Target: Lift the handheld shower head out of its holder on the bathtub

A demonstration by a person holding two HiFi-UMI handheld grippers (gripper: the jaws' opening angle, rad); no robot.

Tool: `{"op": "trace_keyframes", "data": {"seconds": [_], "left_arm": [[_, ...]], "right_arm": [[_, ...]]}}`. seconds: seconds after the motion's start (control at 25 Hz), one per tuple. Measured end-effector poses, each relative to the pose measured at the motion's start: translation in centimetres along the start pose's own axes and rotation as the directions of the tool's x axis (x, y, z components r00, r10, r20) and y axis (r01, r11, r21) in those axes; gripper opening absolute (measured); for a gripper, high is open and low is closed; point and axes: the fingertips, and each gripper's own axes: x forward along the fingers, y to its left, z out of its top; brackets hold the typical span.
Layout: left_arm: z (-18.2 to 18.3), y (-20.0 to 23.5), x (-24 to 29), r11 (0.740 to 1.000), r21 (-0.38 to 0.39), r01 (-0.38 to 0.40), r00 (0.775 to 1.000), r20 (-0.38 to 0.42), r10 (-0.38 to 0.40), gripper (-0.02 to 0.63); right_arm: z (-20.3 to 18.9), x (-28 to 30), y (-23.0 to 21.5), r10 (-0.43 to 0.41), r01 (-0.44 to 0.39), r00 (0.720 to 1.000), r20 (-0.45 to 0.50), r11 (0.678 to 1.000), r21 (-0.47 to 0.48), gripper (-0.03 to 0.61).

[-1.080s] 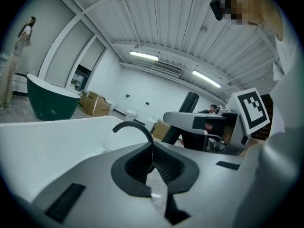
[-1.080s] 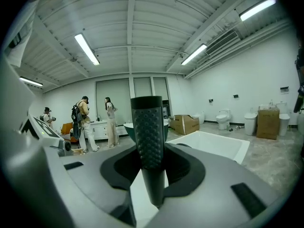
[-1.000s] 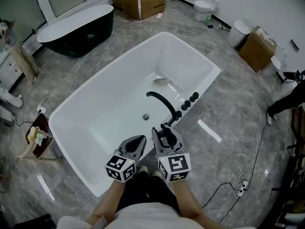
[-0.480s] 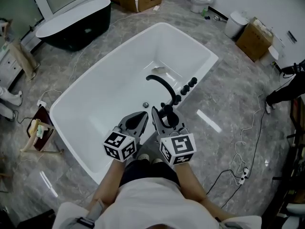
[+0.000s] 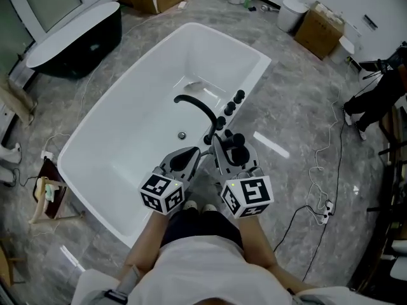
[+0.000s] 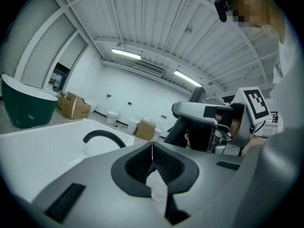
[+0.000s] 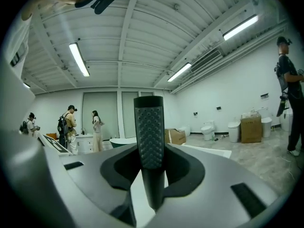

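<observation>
My right gripper (image 5: 230,146) is shut on the black handheld shower head (image 5: 236,149), which it holds up clear of the white bathtub's rim (image 5: 248,100). In the right gripper view the dimpled shower head (image 7: 149,132) stands upright between the jaws of the right gripper (image 7: 150,167). The left gripper (image 5: 191,155) hangs beside it on the left, shut with nothing in it; its tips meet in the left gripper view (image 6: 152,145). A curved black spout (image 5: 193,105) and three black knobs (image 5: 230,108) stay on the tub's rim just beyond.
A dark freestanding tub (image 5: 70,33) stands at the far left, cardboard boxes (image 5: 321,33) at the back. Cables (image 5: 318,199) trail over the marble floor on the right, near a standing person (image 5: 381,88). More people (image 7: 69,127) stand far off.
Both grippers have risen, the right one carrying the shower head up and away from the tub's rim. The left gripper moved alongside it, still shut.
</observation>
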Motion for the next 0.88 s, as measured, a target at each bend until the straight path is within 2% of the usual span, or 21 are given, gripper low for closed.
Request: {"op": "trace_keyframes", "data": {"seconds": [0.2, 0.4, 0.52, 0.64, 0.88], "left_arm": [[0.0, -3.3, 2.8, 0.994, 0.014, 0.104, 0.994, -0.025, -0.103, 0.012], [-0.4, -7.2, 5.8, 0.975, 0.028, 0.220, 0.974, -0.063, -0.218, 0.012], [-0.7, -9.5, 7.5, 0.958, 0.031, 0.285, 0.956, -0.088, -0.281, 0.012], [-1.3, -11.9, 9.0, 0.939, 0.033, 0.342, 0.935, -0.115, -0.336, 0.012], [-3.3, -17.5, 11.0, 0.882, 0.032, 0.470, 0.871, -0.176, -0.458, 0.012]], "right_arm": [[2.4, -3.7, -4.5, -0.130, 0.129, 0.990, 0.050, 0.991, 0.037, 0.129], [4.5, -8.3, -8.9, -0.268, 0.267, 0.958, 0.099, 0.963, 0.028, 0.128], [4.9, -11.2, -11.5, -0.365, 0.366, 0.925, 0.103, 0.931, 0.009, 0.127], [5.1, -14.4, -13.9, -0.438, 0.435, 0.892, 0.114, 0.899, 0.054, 0.127], [5.3, -21.8, -17.3, -0.587, 0.580, 0.799, 0.131, 0.810, 0.093, 0.127]]}}
